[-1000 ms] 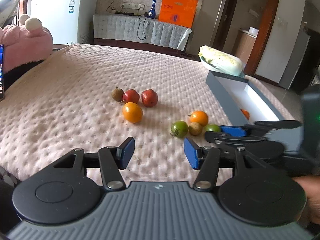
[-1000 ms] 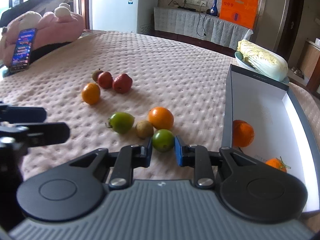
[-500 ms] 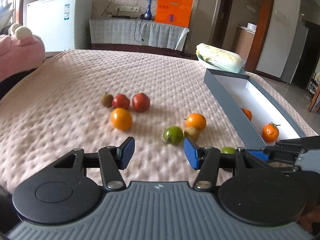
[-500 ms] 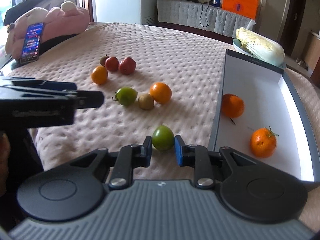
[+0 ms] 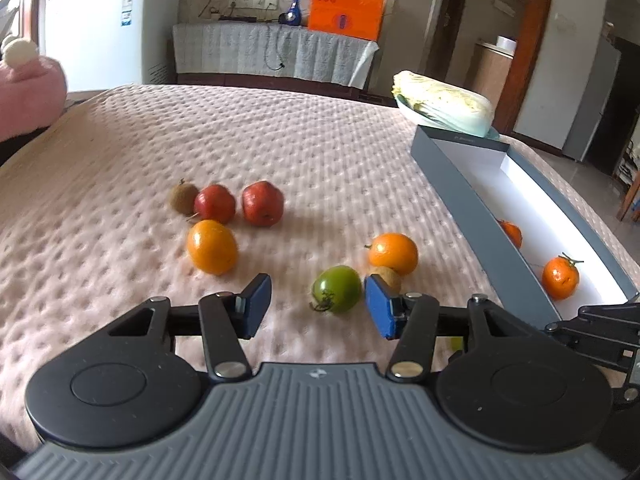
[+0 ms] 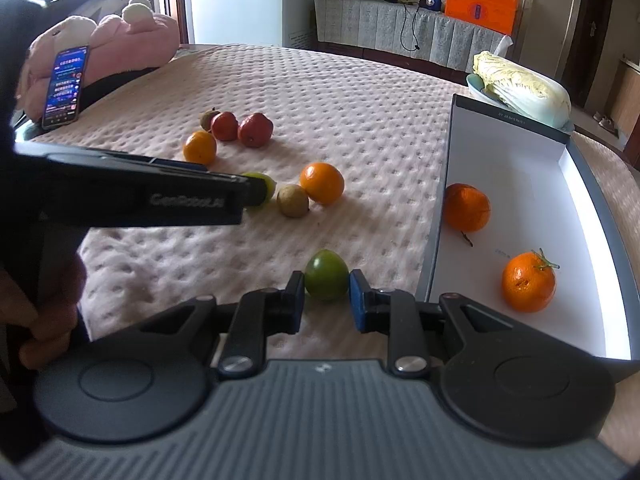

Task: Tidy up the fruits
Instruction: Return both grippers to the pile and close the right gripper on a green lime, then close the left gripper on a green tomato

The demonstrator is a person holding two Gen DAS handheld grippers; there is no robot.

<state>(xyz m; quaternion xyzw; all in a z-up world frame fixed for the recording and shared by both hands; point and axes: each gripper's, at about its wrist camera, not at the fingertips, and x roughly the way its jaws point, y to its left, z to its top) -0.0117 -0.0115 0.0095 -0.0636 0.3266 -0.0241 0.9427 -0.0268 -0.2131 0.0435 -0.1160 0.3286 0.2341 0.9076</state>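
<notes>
Counted against the grey box [image 6: 592, 208]: two oranges lie inside it, one [image 6: 467, 207] by its near-left wall, one [image 6: 528, 281] nearer its middle. Outside it, on the pink bedspread [image 6: 360, 92], are two more oranges [image 6: 322, 183] [image 6: 200, 147], two red fruits [image 6: 255, 129] [image 6: 224, 125], two small brown fruits [image 6: 293, 200] [image 6: 209, 117] and two green fruits [image 6: 326, 275] [image 5: 336, 289]. That makes ten fruits. Beyond the box's far end sits one cabbage [image 6: 522, 90]. Far left of the box: one phone [image 6: 65, 86], one pink plush toy [image 6: 120, 40].

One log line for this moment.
left gripper: open, nearing green tomato | right gripper: shut on green fruit | box: two oranges
</notes>
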